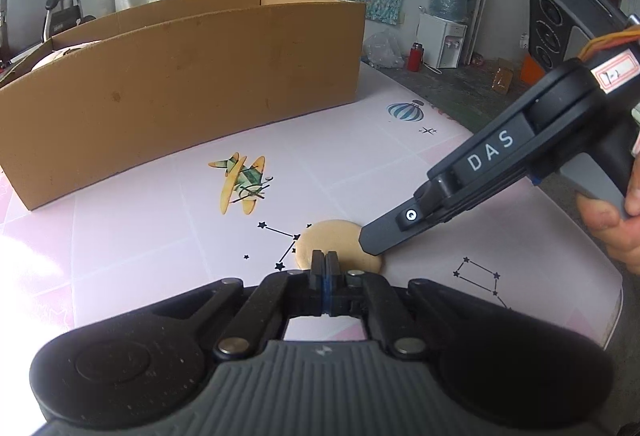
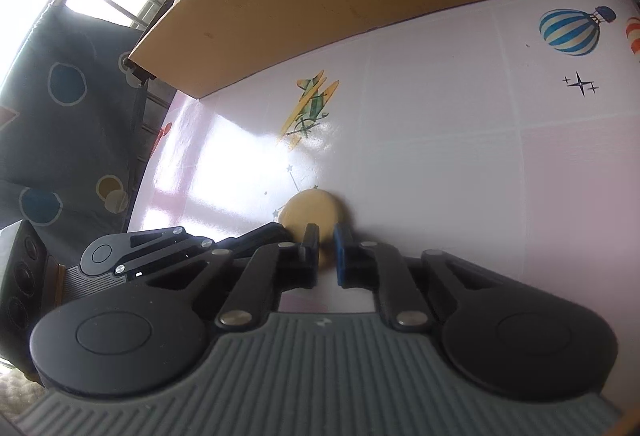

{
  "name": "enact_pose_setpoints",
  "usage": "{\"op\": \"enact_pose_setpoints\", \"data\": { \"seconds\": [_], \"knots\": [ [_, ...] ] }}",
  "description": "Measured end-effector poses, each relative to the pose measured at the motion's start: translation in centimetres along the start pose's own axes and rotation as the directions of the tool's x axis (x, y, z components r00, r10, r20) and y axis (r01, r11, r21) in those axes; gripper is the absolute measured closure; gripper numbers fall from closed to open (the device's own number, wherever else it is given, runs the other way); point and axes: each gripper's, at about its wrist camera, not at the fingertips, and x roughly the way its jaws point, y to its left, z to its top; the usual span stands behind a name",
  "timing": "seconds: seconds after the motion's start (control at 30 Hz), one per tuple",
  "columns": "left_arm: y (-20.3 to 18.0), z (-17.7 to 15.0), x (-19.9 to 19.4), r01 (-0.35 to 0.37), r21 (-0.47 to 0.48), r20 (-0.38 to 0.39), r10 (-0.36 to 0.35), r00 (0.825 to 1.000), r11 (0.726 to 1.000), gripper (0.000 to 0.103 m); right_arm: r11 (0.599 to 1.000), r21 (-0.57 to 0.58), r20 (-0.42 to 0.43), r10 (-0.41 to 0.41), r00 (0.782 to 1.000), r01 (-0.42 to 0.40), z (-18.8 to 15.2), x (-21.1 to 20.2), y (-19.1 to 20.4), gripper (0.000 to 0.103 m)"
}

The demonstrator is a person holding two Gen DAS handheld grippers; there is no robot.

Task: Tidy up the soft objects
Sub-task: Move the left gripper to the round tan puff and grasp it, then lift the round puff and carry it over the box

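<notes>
Inside the right gripper (image 2: pixel 326 242), a disc (image 2: pixel 310 212); left view adds a hand (image 1: pixel 616 224).

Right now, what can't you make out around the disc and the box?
- Cardboard box interior: its front wall hides most, both views.
- Disc near edge: left tongs cover it, left wrist view; any pinch unclear.
- Disc near side: right tongs cover it, right wrist view.

2 close wrist views, shared table (image 1: pixel 160 204)
</notes>
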Motion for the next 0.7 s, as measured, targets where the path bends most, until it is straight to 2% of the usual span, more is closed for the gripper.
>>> {"op": "enact_pose_setpoints", "data": {
  "seconds": [0.03,0.07,0.13,0.17,0.2,0.23,0.3,0.33,0.37,0.53,0.57,0.6,0.7],
  "knots": [
    [0.1,0.2,0.0,0.011,0.001,-0.011,-0.011,1.000,1.000,0.103,1.000,0.013,0.006,0.001,1.000,-0.001,-0.2,-0.2,-0.3,0.101],
    [0.4,0.5,-0.1,0.015,-0.011,-0.024,-0.016,1.000,1.000,0.097,0.999,0.030,0.006,0.015,1.000,-0.015,-0.5,-0.2,-0.7,0.102],
    [1.1,0.8,-0.2,0.010,-0.059,-0.035,-0.013,0.999,0.998,0.069,0.998,0.052,0.019,0.025,1.000,-0.026,-0.7,-0.3,-1.3,0.103],
    [1.4,0.8,-0.4,0.013,-0.066,-0.041,-0.015,0.999,0.998,0.051,0.998,0.052,0.020,0.031,0.999,-0.032,-0.6,-0.1,-1.4,0.103],
    [1.4,0.7,-0.5,0.011,-0.054,-0.039,-0.013,0.999,0.998,0.050,0.998,0.059,0.025,0.037,0.999,-0.038,-0.6,0.0,-1.6,0.103],
    [1.3,0.6,-0.5,0.011,-0.025,-0.045,-0.012,0.999,1.000,0.053,0.996,0.068,0.027,0.048,0.998,-0.050,-0.6,0.1,-1.9,0.103],
    [0.8,0.4,-0.1,0.039,0.027,-0.071,-0.037,0.997,0.999,0.065,0.992,0.094,0.026,0.078,0.997,-0.080,-0.4,0.3,-2.6,0.103],
    [0.7,0.3,-0.1,0.049,0.043,-0.061,-0.046,0.997,0.998,0.067,0.988,0.118,0.026,0.096,0.995,-0.099,-0.3,0.4,-3.0,0.103],
    [0.6,0.3,0.0,0.062,0.054,-0.053,-0.059,0.997,0.997,0.076,0.985,0.126,0.023,0.113,0.993,-0.115,-0.2,0.6,-3.4,0.103],
    [1.1,0.4,0.3,0.096,0.022,-0.048,-0.095,0.994,0.995,0.086,0.964,0.182,0.006,0.194,0.981,-0.192,0.7,1.1,-4.8,0.103],
    [1.2,0.4,0.3,0.108,0.012,-0.047,-0.107,0.993,0.994,0.095,0.959,0.194,0.010,0.207,0.978,-0.205,0.7,1.2,-5.0,0.103],
    [1.2,0.3,0.3,0.124,-0.006,-0.043,-0.124,0.991,0.992,0.098,0.954,0.208,0.014,0.218,0.976,-0.216,0.7,1.4,-5.1,0.103],
    [0.6,0.0,0.2,0.102,0.020,-0.021,-0.102,0.995,0.995,0.099,0.960,0.201,0.034,0.194,0.980,-0.197,0.5,1.4,-4.6,0.103]
  ]
}}
